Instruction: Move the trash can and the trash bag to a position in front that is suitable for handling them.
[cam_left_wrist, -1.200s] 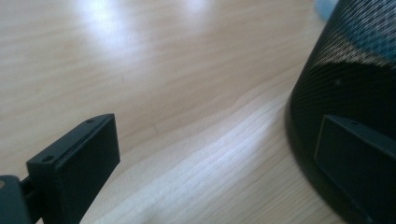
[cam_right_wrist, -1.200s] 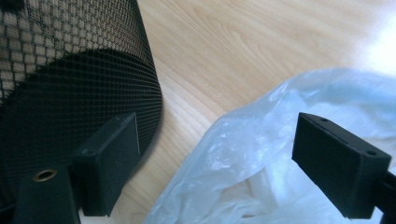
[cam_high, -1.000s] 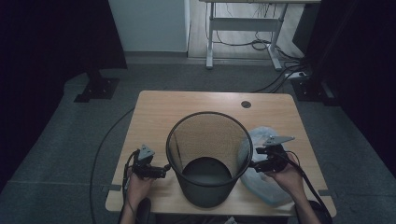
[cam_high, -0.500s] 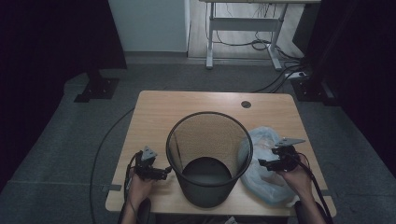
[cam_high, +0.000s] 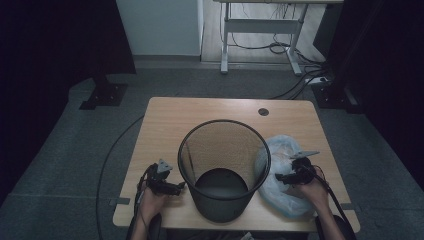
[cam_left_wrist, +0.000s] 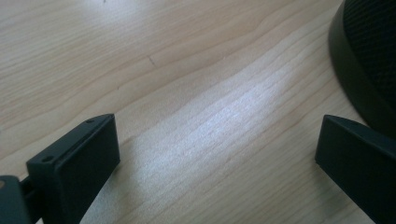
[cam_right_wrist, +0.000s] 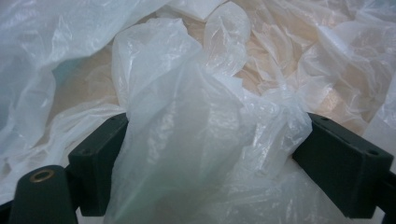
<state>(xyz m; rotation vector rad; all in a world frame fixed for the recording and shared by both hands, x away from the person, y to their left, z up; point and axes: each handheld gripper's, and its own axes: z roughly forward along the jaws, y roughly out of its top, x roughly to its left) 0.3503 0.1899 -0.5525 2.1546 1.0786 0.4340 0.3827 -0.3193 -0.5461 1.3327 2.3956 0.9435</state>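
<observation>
Right gripper (cam_high: 281, 176): over crumpled plastic bag (cam_high: 280, 165) at right near part of table (cam_high: 210, 107); jaws spread wide, just been opening, with a fold of the bag (cam_right_wrist: 187, 140) bulging up between them and brushing both inner faces, not pinched. Held in right hand (cam_high: 312, 187), pointing left toward bin.

Left gripper (cam_high: 181, 186): at left near part of table, held in left hand (cam_high: 150, 200), pointing right toward base of bin; jaws spread wide over bare wood (cam_left_wrist: 201, 116), nothing between them. Right-hand jaw in left gripper view just beside dark base of bin (cam_left_wrist: 364, 60); touching or not, cannot tell.

Plastic bag: pale, translucent, loosely heaped on right side of table, just beside bin wall, reaching toward near edge.

Bin (cam_high: 222, 170): black mesh, round, upright, centre near part of table, between both grippers; dark solid bottom visible inside.

Table: light wood, round dark hole (cam_high: 263, 111) near far right corner.
</observation>
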